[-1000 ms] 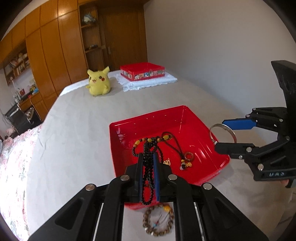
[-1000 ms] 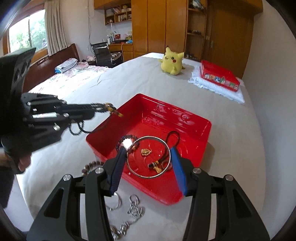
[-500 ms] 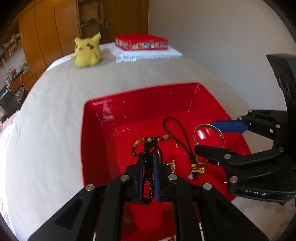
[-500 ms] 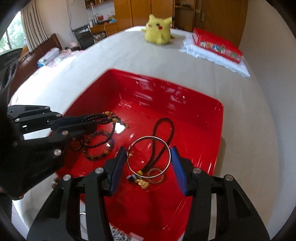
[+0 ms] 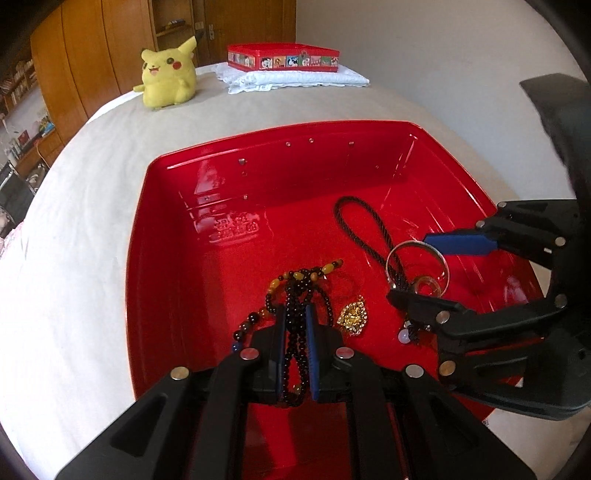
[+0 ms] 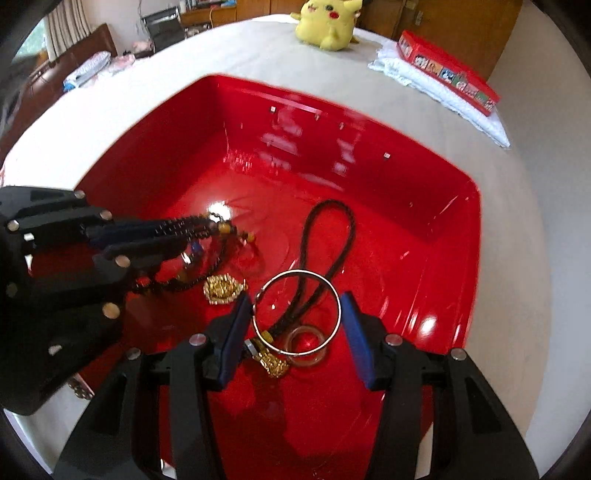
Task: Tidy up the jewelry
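A red tray sits on the white bed. My left gripper is shut on a black bead necklace with amber beads, low inside the tray. My right gripper is shut on a silver bangle, held level just above the tray floor. Under it lie a black cord loop, a gold pendant and a clear ring.
A yellow plush toy sits far back on the bed. A red tin rests on a folded white cloth. Wooden wardrobes stand behind. A wall runs along the right.
Both grippers have moved forward and down from beside the tray to inside it, each keeping its hold. The necklace now hangs close to the tray floor.
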A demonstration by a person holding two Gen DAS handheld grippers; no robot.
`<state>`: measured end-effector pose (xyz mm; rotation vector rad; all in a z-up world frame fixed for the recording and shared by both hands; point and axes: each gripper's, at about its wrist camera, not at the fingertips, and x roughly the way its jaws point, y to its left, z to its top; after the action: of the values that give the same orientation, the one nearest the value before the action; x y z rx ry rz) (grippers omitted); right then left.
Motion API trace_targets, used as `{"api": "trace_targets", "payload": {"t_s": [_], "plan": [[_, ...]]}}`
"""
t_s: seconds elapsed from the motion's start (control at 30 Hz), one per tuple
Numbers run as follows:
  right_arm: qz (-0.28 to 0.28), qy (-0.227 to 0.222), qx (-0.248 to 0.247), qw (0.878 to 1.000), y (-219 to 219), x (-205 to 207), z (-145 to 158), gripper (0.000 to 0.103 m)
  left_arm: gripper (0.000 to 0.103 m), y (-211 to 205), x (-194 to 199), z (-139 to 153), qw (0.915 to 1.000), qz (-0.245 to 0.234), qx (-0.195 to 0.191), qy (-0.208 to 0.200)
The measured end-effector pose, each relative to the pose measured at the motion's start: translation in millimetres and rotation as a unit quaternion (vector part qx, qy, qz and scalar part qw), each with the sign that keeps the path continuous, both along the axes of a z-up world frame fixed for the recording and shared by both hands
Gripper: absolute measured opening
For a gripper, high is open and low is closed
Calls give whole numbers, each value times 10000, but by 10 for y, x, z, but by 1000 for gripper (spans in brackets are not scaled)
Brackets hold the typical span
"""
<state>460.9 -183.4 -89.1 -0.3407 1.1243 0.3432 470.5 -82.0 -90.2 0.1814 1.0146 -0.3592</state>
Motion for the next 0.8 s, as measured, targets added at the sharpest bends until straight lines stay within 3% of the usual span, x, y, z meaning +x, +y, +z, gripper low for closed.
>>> {"api": "trace_targets", "payload": {"t_s": [0.1, 0.17, 0.33, 0.47, 0.63, 0.8], "plan": [[19, -60, -100, 9999, 7, -39, -12, 61, 20, 28, -25, 32, 9999, 79, 62, -83], [-15, -79, -43, 10000, -23, -71, 22, 64, 40, 63, -57, 91, 9997, 136, 76, -203], [-91, -277, 170, 9994, -160, -167, 211, 65, 43, 163, -252, 322, 9985, 131, 110, -518], [-112, -586, 536, 9968, -315, -408, 517, 66, 53, 332, -586, 594, 9965, 96, -19, -834], [60, -893, 1130, 9896, -516, -963, 830, 68, 61, 560, -1052, 778, 9932, 14, -68, -1163], [317, -844, 1455, 9852, -597, -1528, 791, 69, 65, 813, -1534, 753, 9924, 28, -156, -1219]]}}
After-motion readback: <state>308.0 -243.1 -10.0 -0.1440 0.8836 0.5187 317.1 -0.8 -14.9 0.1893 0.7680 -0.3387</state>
